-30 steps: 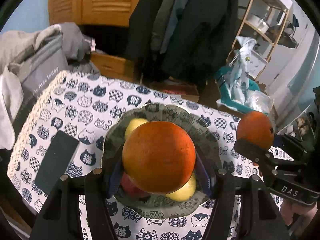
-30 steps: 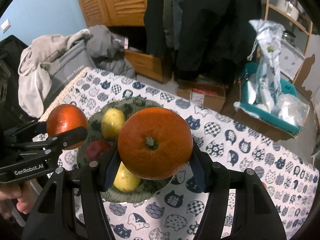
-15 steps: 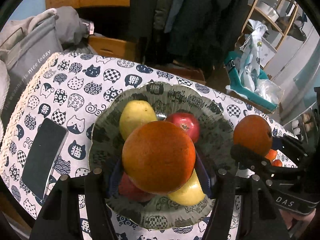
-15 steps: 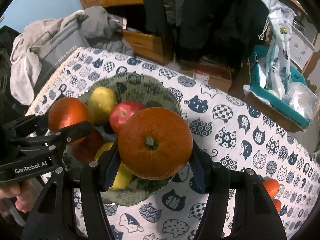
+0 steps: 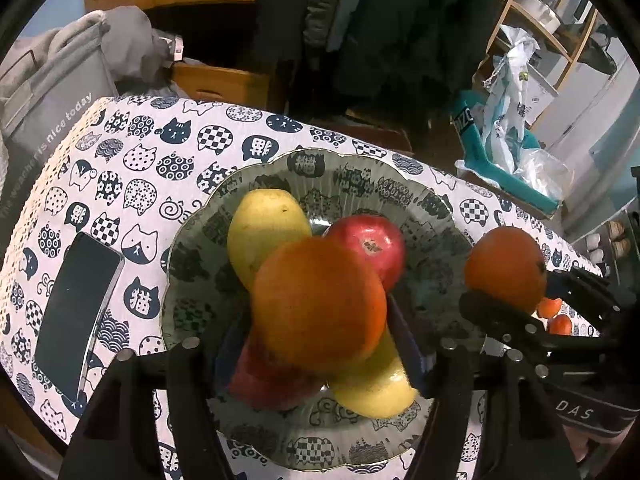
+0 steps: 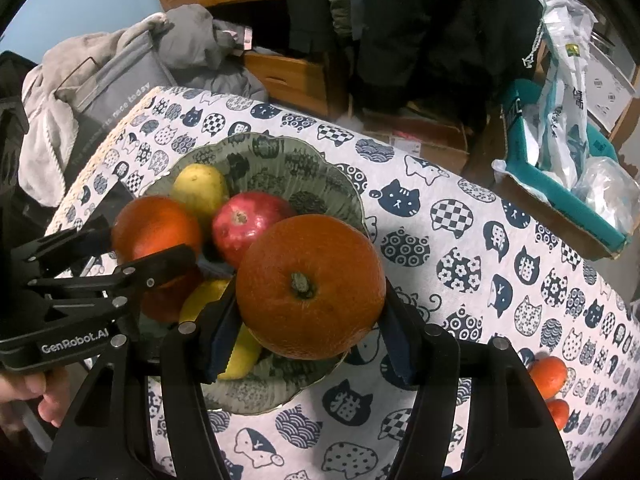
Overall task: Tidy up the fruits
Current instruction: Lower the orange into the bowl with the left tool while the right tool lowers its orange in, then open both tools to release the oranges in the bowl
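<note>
Above bowl (image 6: 344, 184), both grippers steeply downward

We've got the bowl (image 5: 436, 216) on the worktop (image 6: 460, 240), with a pear (image 5: 266, 224) at its back left, an apple (image 5: 372, 244) right of that, more fruit nearer us. Phone (image 5: 76, 312) lies left of the bowl. Two small oranges (image 6: 548, 376) sit well right of it. Bag (image 6: 116, 80) behind the worktop's far left corner, box (image 6: 560, 200) beyond its right edge.
</note>
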### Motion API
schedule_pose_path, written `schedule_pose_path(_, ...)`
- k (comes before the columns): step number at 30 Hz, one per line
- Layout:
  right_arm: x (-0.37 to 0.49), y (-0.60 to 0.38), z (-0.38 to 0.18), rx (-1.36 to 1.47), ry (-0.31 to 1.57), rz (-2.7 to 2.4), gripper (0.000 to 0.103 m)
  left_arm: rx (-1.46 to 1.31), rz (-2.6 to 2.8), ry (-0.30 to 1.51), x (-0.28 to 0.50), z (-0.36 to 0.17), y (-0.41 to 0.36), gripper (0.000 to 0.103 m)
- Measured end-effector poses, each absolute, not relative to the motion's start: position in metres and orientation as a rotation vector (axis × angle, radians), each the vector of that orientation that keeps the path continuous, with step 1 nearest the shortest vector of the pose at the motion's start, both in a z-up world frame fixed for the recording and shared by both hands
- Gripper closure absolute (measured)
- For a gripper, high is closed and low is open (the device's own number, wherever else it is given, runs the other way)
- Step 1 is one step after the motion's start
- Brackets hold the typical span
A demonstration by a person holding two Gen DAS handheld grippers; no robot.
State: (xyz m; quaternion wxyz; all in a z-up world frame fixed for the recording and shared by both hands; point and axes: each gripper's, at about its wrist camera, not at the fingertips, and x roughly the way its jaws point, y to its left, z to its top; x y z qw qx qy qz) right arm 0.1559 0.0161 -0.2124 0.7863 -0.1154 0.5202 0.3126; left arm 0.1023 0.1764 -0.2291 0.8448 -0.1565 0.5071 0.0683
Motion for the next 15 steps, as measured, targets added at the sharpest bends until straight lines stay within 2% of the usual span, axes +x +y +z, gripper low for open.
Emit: schedule_pose_path(15,0.154,0.026,-0.23,-0.282,1.17,0.681,0.039,-0.353,0.203,1.051,0.079,-0.219,0.191,0.023)
